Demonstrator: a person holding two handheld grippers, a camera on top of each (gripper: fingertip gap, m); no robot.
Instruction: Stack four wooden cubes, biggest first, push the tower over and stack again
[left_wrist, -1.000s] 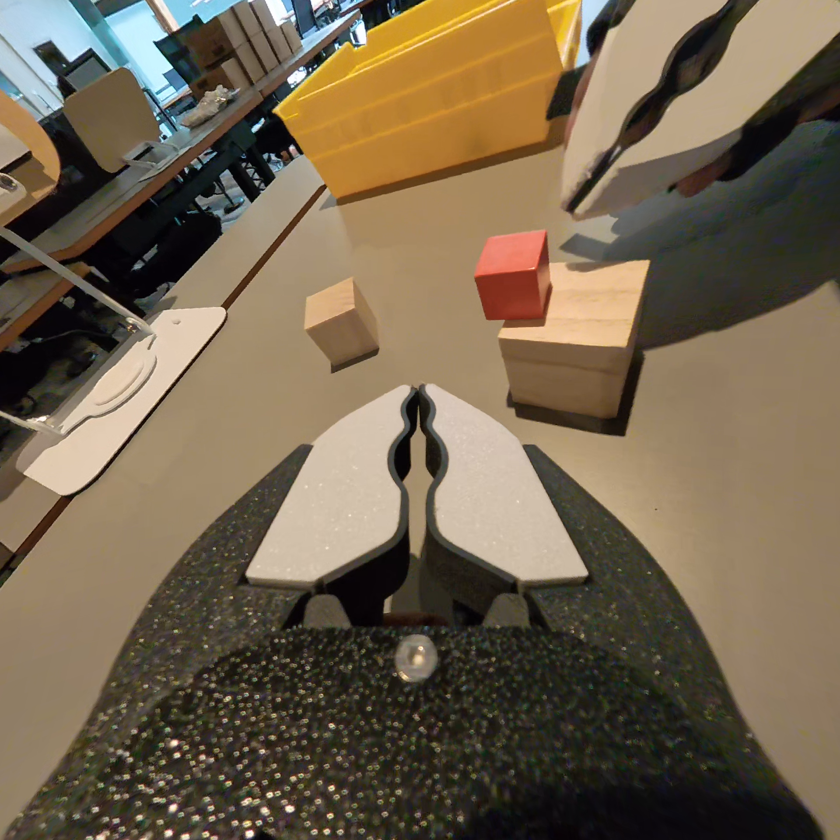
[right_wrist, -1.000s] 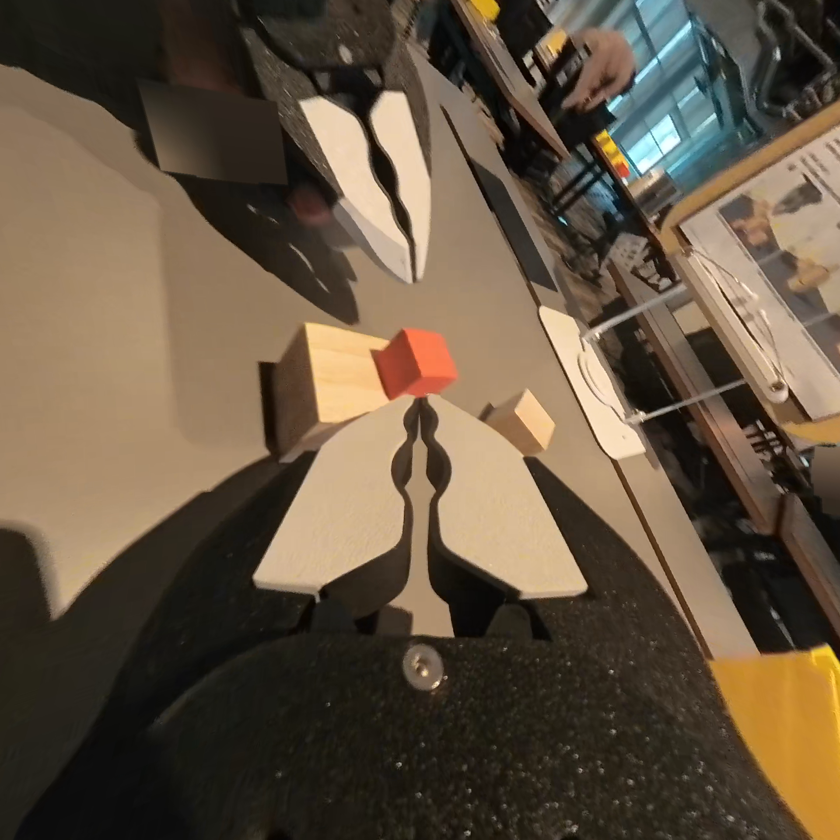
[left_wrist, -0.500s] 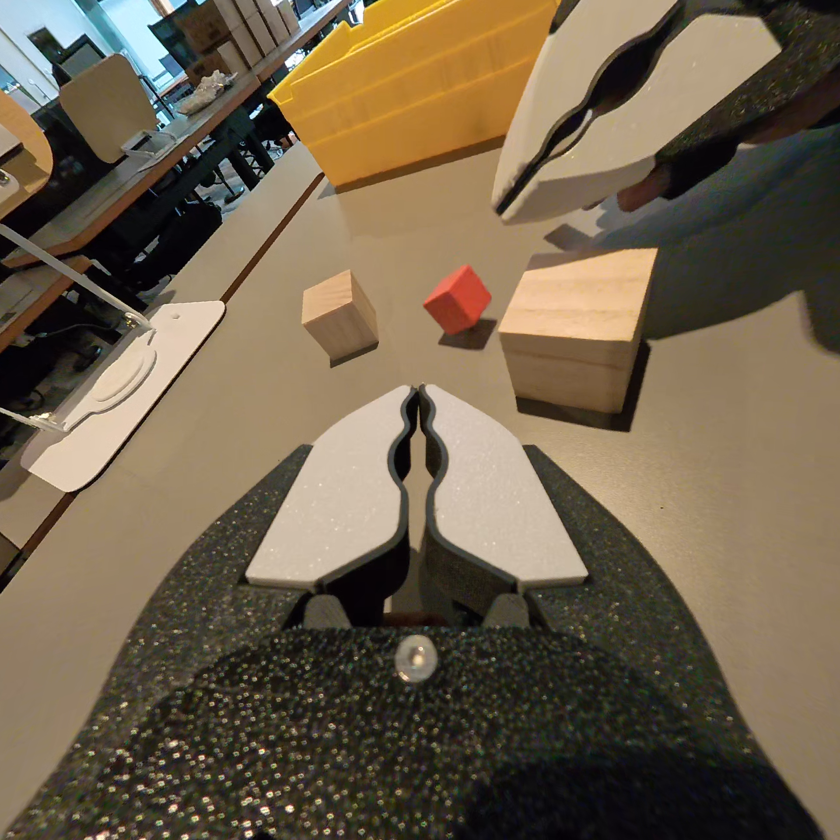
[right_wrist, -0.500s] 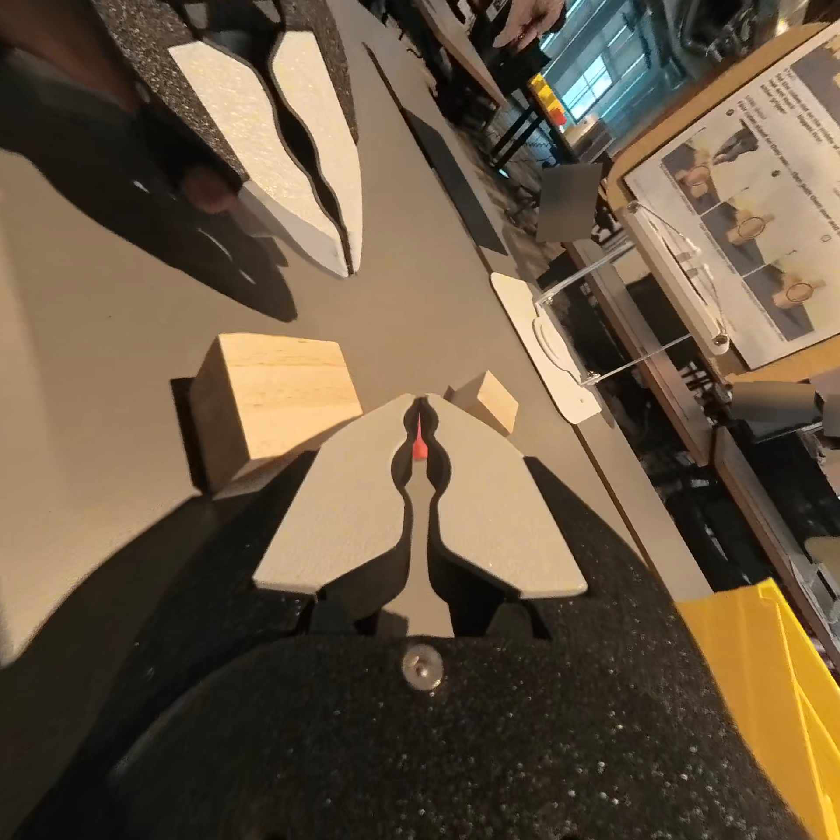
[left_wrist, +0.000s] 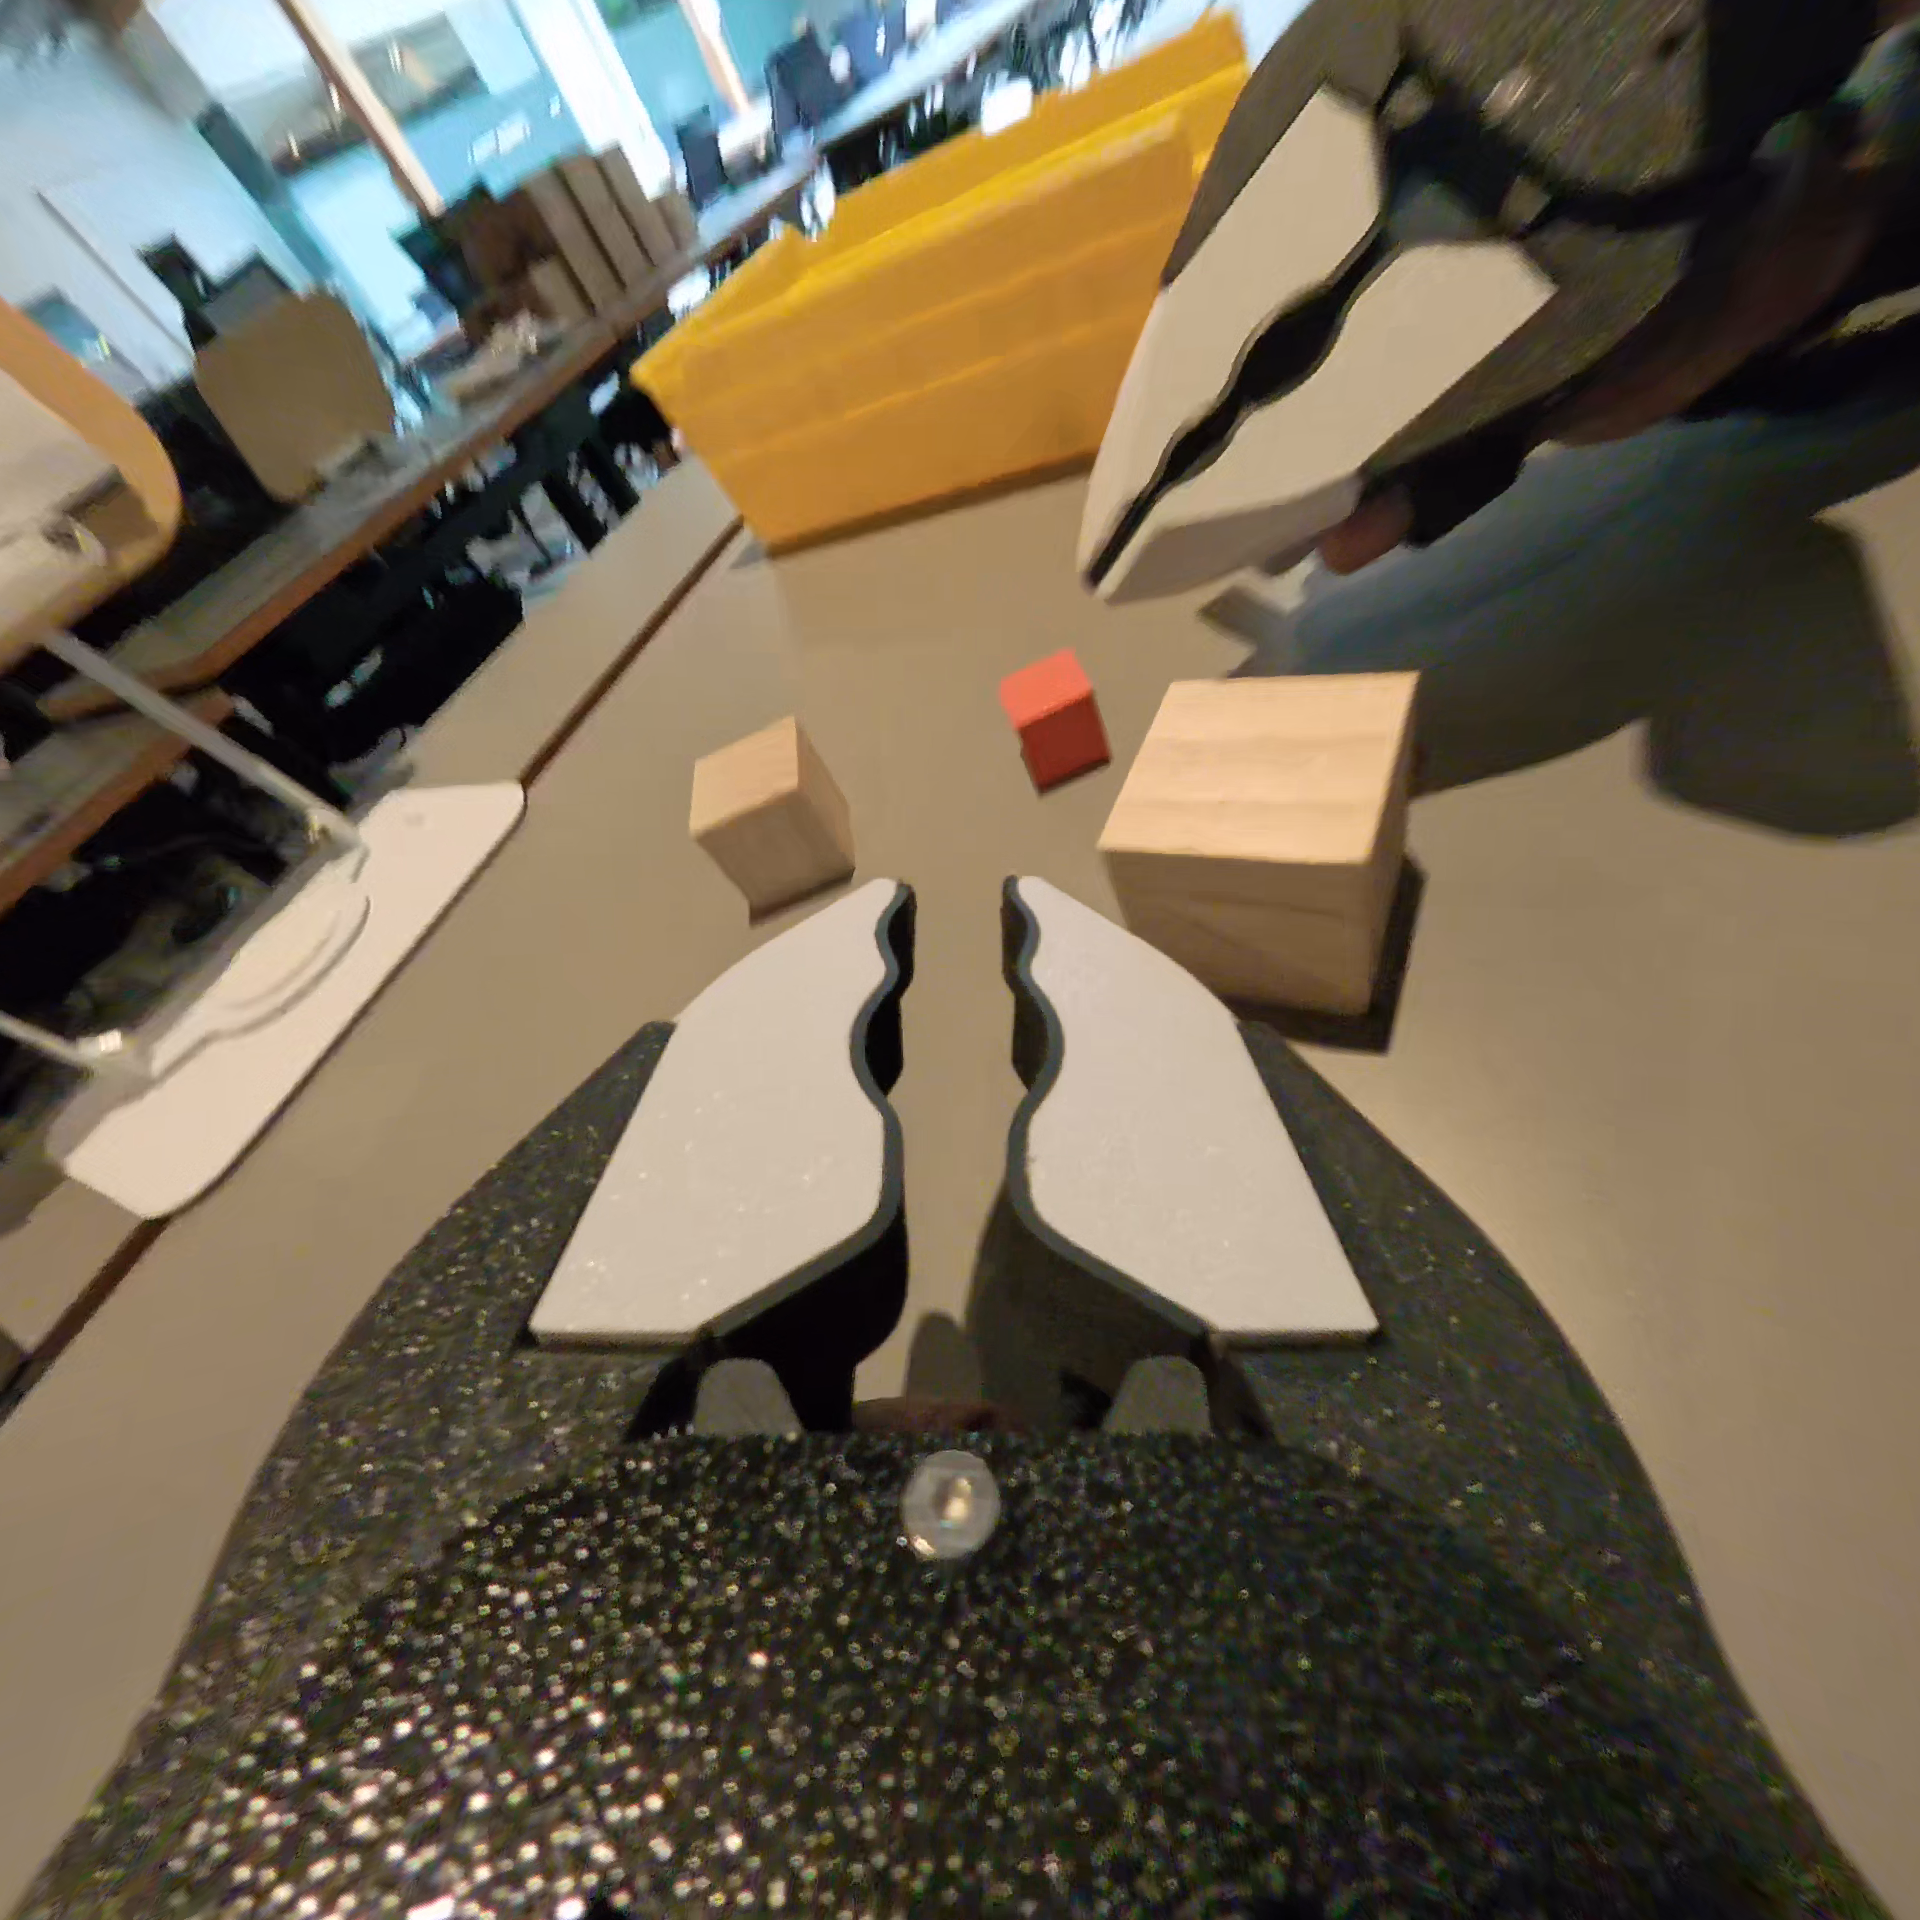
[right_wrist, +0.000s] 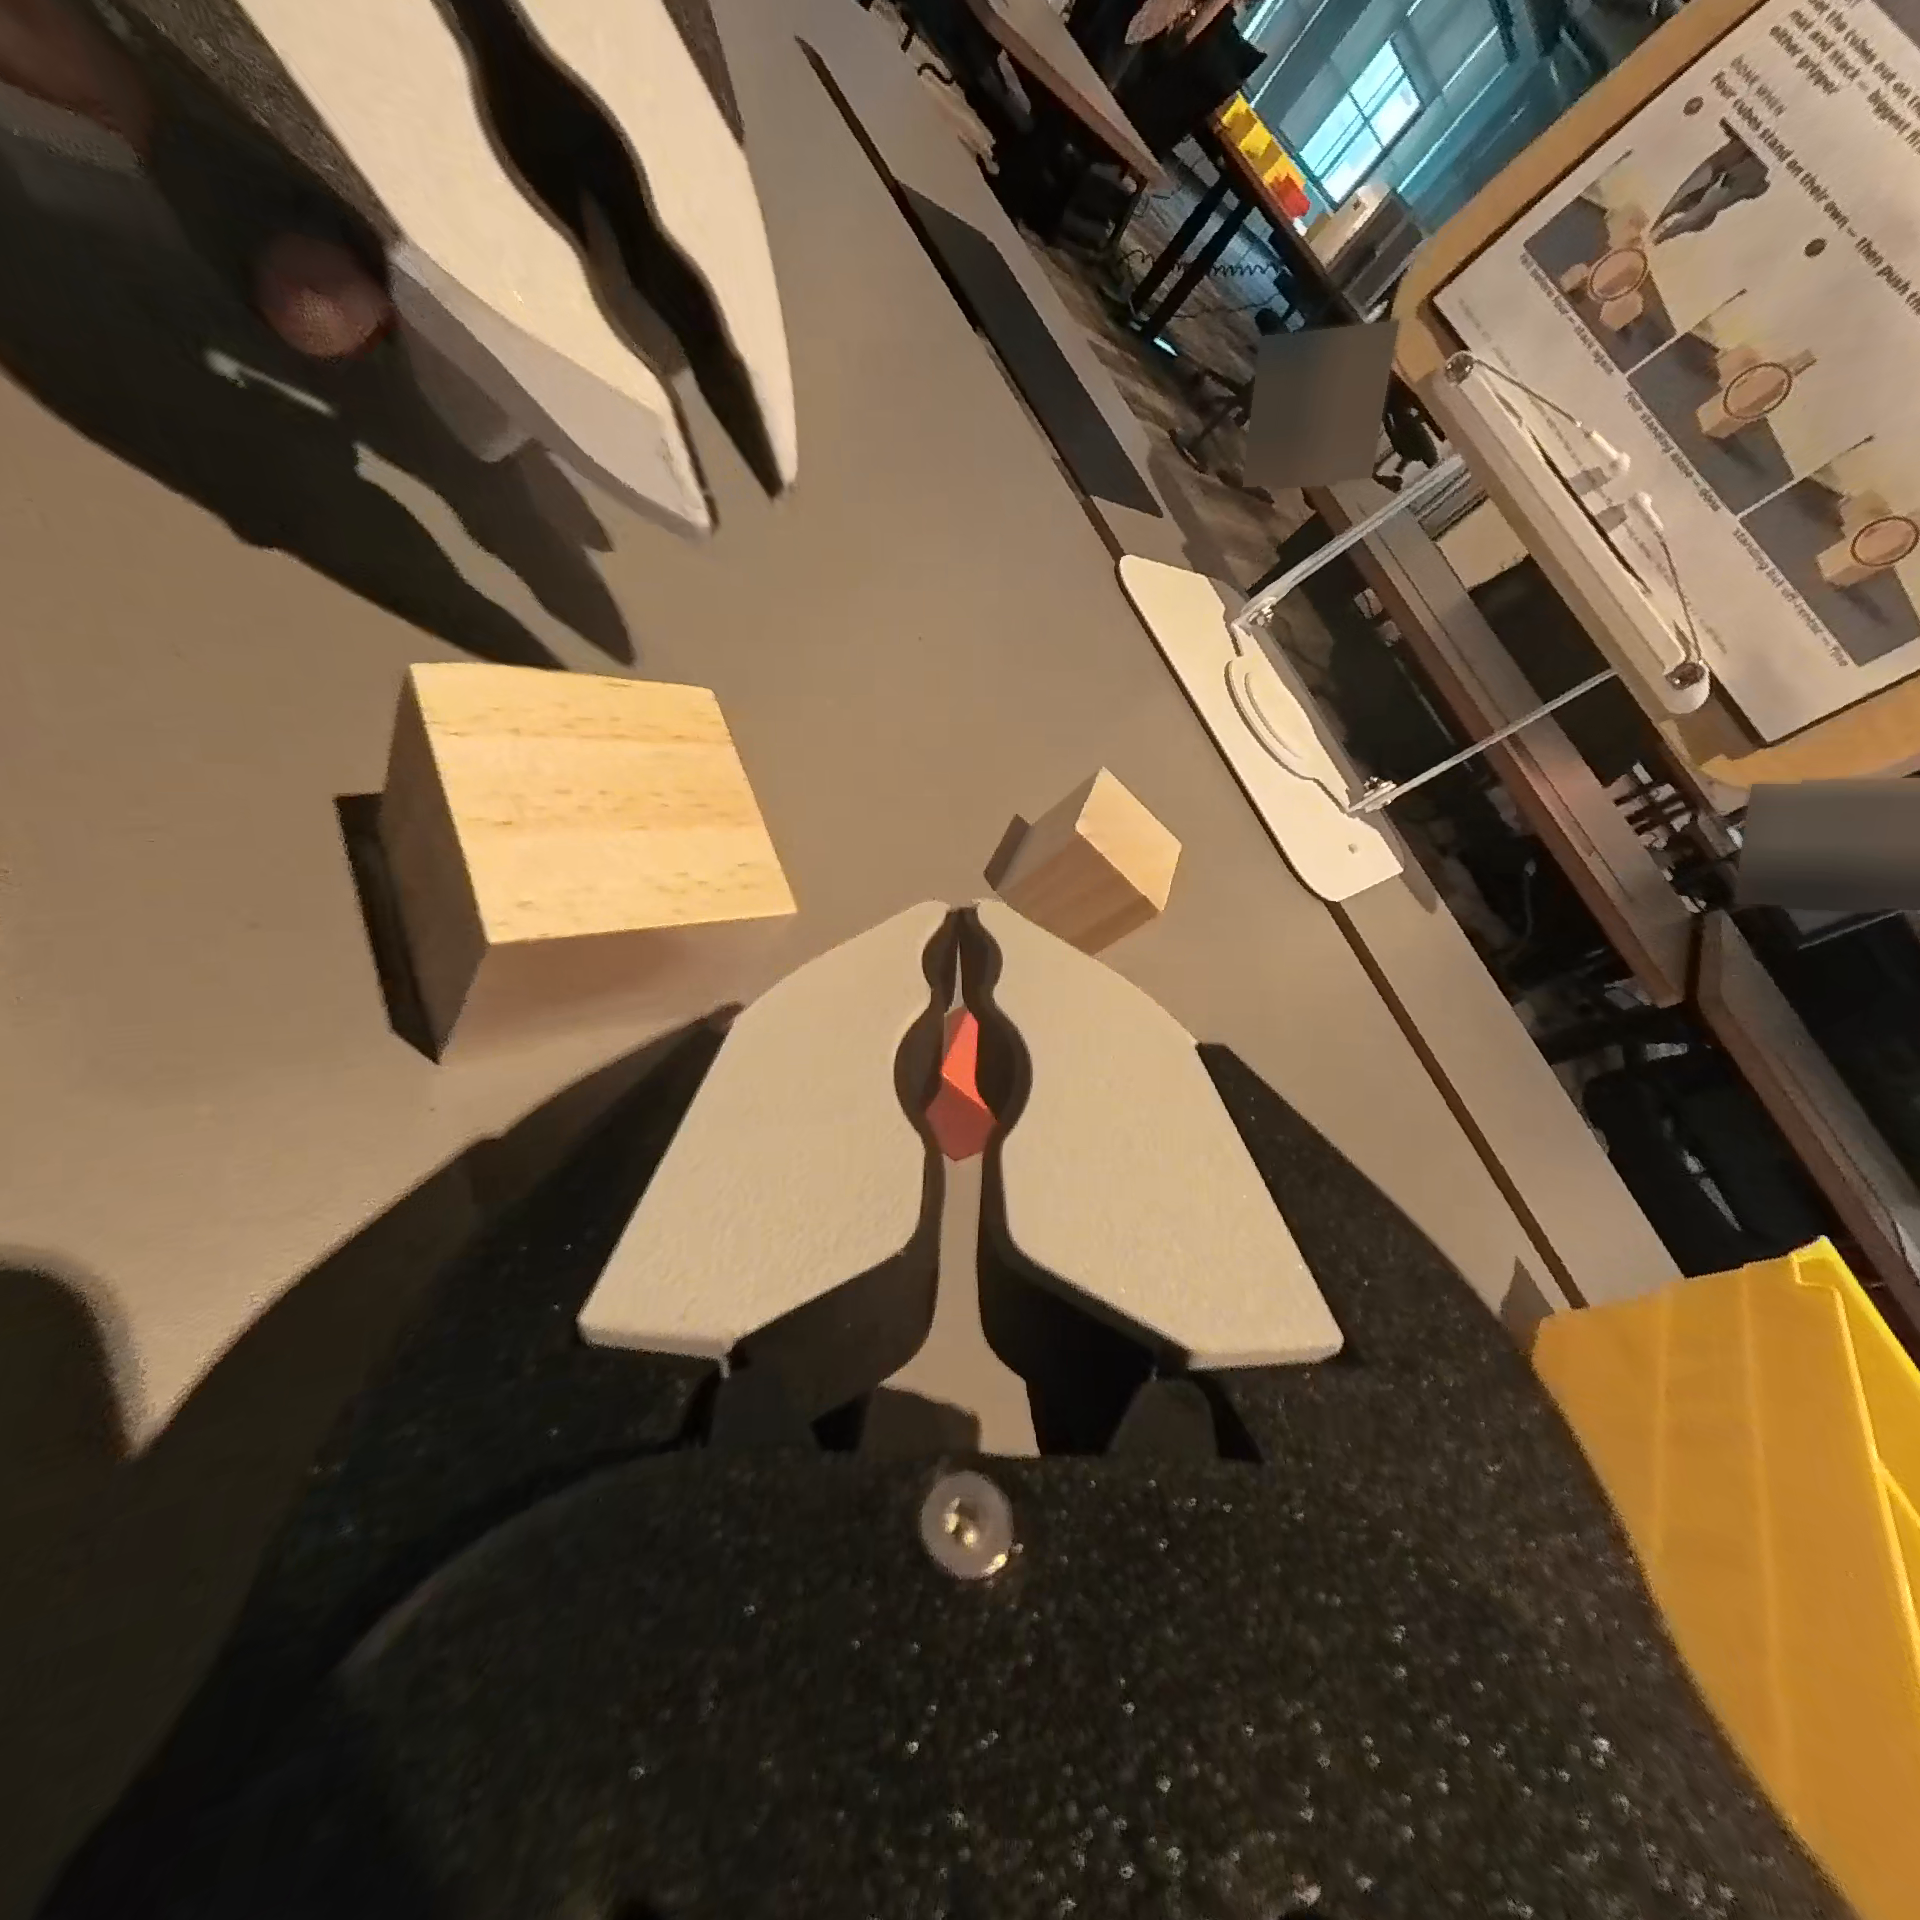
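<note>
Three cubes lie apart on the grey table (left_wrist: 1558, 1143): a big wooden cube (left_wrist: 1257, 831), a small wooden cube (left_wrist: 771, 821) and a smaller red cube (left_wrist: 1055, 717) between and behind them. My left gripper (left_wrist: 956, 894) is low, partly open and empty, just short of the gap between the two wooden cubes. My right gripper (left_wrist: 1096, 577) is shut and empty, hovering above the red cube. In the right wrist view, the red cube (right_wrist: 961, 1091) shows through the gap between my right gripper's (right_wrist: 961, 914) shut fingers. The big cube (right_wrist: 582, 810), small cube (right_wrist: 1091, 873) and left gripper (right_wrist: 740, 499) also show there.
Yellow bins (left_wrist: 935, 343) stand at the far end of the table and also show in the right wrist view (right_wrist: 1745, 1455). A white stand base (left_wrist: 270, 977) with a clear holder sits at the table's left edge. A board with an instruction sheet (right_wrist: 1714, 364) stands beyond it. The left gripper's tips are roughly 9 centimetres from the right gripper's. From the left gripper's tips to the big wooden cube (left_wrist: 1257, 831) is close to 5 centimetres. Seen from the right wrist view (right_wrist: 555, 704) as well.
The red cube has fallen off the big wooden cube and come to rest on the table. My left gripper has opened a little. My right gripper has moved over the red cube.
</note>
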